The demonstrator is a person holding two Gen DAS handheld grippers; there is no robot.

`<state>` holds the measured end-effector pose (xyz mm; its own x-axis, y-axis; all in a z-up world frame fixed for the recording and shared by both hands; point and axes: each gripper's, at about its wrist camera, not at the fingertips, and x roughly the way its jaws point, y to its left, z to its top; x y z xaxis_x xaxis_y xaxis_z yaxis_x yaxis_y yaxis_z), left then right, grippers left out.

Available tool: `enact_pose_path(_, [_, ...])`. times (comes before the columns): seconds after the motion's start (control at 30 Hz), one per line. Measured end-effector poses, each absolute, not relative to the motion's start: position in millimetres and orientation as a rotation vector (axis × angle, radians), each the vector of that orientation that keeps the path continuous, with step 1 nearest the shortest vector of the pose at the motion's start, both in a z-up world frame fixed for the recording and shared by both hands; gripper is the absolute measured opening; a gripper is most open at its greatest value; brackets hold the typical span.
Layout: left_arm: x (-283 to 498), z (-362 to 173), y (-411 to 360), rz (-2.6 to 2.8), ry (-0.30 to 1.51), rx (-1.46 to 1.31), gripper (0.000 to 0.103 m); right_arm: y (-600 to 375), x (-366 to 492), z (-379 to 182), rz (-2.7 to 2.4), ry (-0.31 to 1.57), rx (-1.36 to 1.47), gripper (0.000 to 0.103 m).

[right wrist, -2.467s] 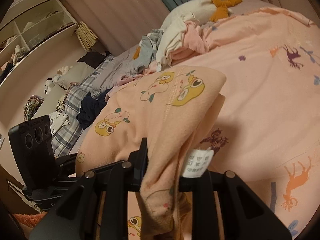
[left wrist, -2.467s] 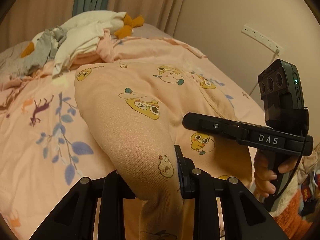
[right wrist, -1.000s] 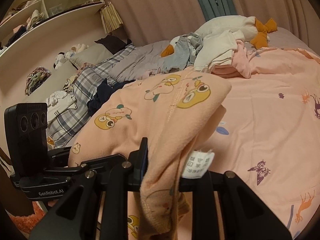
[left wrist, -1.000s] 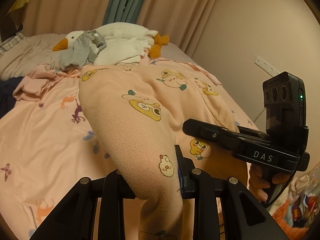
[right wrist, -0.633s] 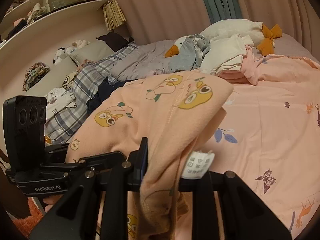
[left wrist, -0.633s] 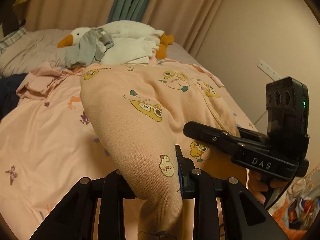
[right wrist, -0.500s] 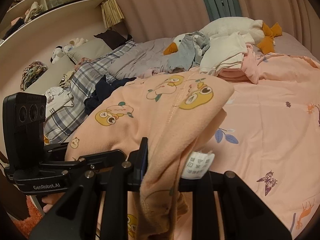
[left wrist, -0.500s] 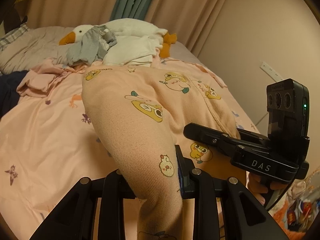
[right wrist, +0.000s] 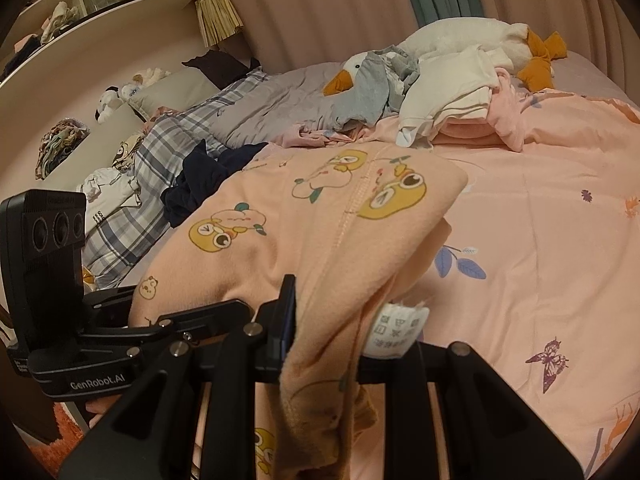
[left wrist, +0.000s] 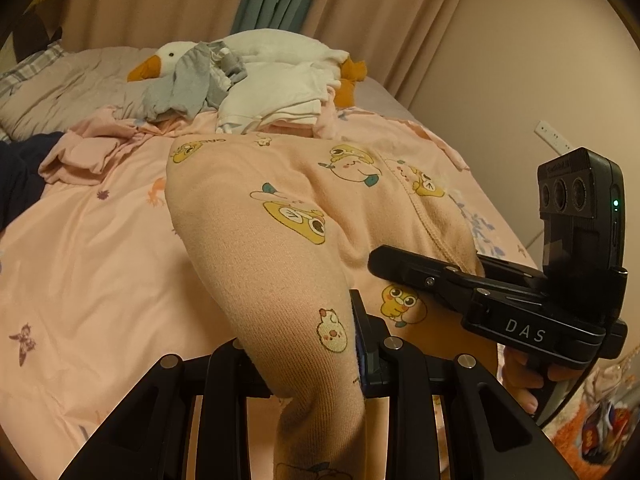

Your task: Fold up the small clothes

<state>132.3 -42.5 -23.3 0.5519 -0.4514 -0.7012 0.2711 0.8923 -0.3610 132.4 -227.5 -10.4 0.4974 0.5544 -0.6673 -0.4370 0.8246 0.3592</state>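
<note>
Over on the left, a wall shelf [right wrist: 100,12] holds heaps of clothing, and below it a plaid blanket [right wrist: 132,200] and a dark navy garment [right wrist: 200,184] lie along the edge of the bed [right wrist: 560,220], whose peach cover is printed with butterflies and leaves. The left tool [left wrist: 316,356] is clamped on one edge of the peach cartoon-print garment [left wrist: 280,216], the knit fabric pinched between its fingers and hanging down below them. The garment stretches from there across to the right tool [right wrist: 332,340], which is closed on the other edge, a white care label [right wrist: 394,332] poking out just beside the pinch. Between the two grips the cloth is held up off the bed, its far part draped forward toward the pillows. Behind it a white goose plush [left wrist: 248,52] lies under a grey garment [left wrist: 188,88] and a stack of cream clothes [left wrist: 276,100]. At far right, a hand [left wrist: 524,380] holds the right tool's handle.
</note>
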Motion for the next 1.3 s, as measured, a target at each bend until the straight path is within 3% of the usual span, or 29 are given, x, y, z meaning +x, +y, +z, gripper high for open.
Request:
enact_pose_path(0.4, [150.4,-49.5,-45.4,-0.426,0.941,-0.213,0.027,-227.6,148.0,-34.6,0.594,0.904,0.164,0.022])
enact_pose_path(1.03, [163.1,-154.1,-32.6,-0.409,1.182,-0.255,0.027,-207.1,165.8,-143.7,0.584,1.139,0.169,0.023])
enact_pose_path(1.3, [160.0,-157.0,-29.7,-0.414,1.166,-0.266,0.029,-215.7,165.3,-158.2,0.580,1.143,0.230,0.026])
